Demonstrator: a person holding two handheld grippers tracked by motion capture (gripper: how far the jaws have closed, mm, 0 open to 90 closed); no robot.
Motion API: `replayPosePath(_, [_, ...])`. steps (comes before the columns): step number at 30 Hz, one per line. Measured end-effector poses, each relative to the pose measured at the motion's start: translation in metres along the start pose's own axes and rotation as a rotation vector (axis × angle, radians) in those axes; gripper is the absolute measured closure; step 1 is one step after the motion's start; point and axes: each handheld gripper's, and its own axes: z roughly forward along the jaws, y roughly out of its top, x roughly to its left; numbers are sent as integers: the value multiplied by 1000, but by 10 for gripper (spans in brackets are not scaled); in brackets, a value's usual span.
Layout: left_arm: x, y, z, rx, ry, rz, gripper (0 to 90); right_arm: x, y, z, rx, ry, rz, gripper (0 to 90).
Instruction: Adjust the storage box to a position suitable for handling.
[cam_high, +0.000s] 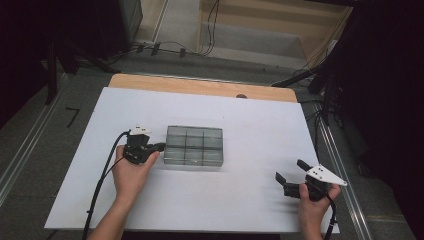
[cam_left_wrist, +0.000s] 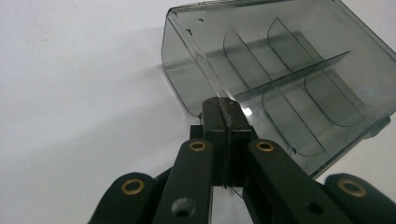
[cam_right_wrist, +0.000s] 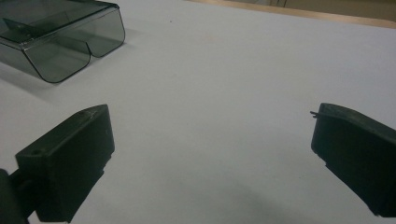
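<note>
The left tongs (cam_left_wrist: 227, 122) are seen with their jaws pressed together at the near short edge of the clear box (cam_left_wrist: 289, 79), and a thin lip of that edge appears to be pinched between them. From the high view, the left tongs (cam_high: 159, 146) are held low and level against the box's left end, which suggests that the box (cam_high: 194, 146) is being steadied or drawn by its rim rather than lifted from beneath. The box is smoky and see-through, divided by inner walls into six compartments, and nothing is seen inside them. It lies directly ahead of the left tongs, touching them, and it rests flat on the white table (cam_high: 250, 130).

The right tongs (cam_high: 291, 177) are held with their jaws wide apart and nothing between them. They are kept close to the tabletop, well apart from the box, probably so that they are out of the way until a second grip is wanted. In the right gripper view, the box (cam_right_wrist: 65, 42) is seen far off to the upper left of the open jaws, with bare table (cam_right_wrist: 224, 93) between.
</note>
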Motion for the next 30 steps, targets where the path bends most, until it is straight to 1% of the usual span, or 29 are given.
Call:
replayPosePath(5, [0,0,0,-3,3,-3,892,0,0,0,0,2,-2,0])
replayPosePath(11, [0,1,2,-7,-5,-15,893,0,0,1,1,2,-6,0])
replayPosePath(12, [-2,1,3,-8,-16,-15,893,0,0,1,2,2,-7,0])
replayPosePath(17, [-8,1,7,-6,-20,-7,893,0,0,1,0,3,-6,0])
replayPosePath(19, [-9,1,7,-10,-20,-6,893,0,0,1,0,3,-6,0])
replayPosePath(23, [-12,2,9,-7,-5,-5,893,0,0,0,1,5,-8,0])
replayPosePath(24, [-13,2,10,-9,-1,-13,893,0,0,0,1,5,-8,0])
replayPosePath(29, [-16,3,13,-14,-8,-18,893,0,0,0,1,5,-8,0])
replayPosePath(30, [-16,3,14,-11,-11,-13,894,1,0,0,1,7,-8,0])
